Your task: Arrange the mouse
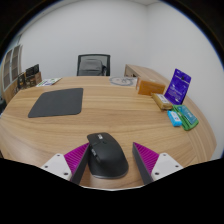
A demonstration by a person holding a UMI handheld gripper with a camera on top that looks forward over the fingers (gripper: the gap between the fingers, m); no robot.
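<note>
A black computer mouse [107, 155] lies on the round wooden table [110, 118], between my two fingers. My gripper [110, 160] is open. The left pink pad [77, 156] sits close against the mouse's left side. The right pad [148, 156] stands off from it with a strip of table showing between. A dark grey mouse mat [56, 101] lies flat on the table well beyond the fingers, to the left.
A wooden box [147, 80], a purple box [179, 84], a small dark object [162, 101] and green and blue packets [182, 117] stand on the table's right side. A round disc [122, 80] lies at the far edge. A grey office chair [93, 64] stands behind the table.
</note>
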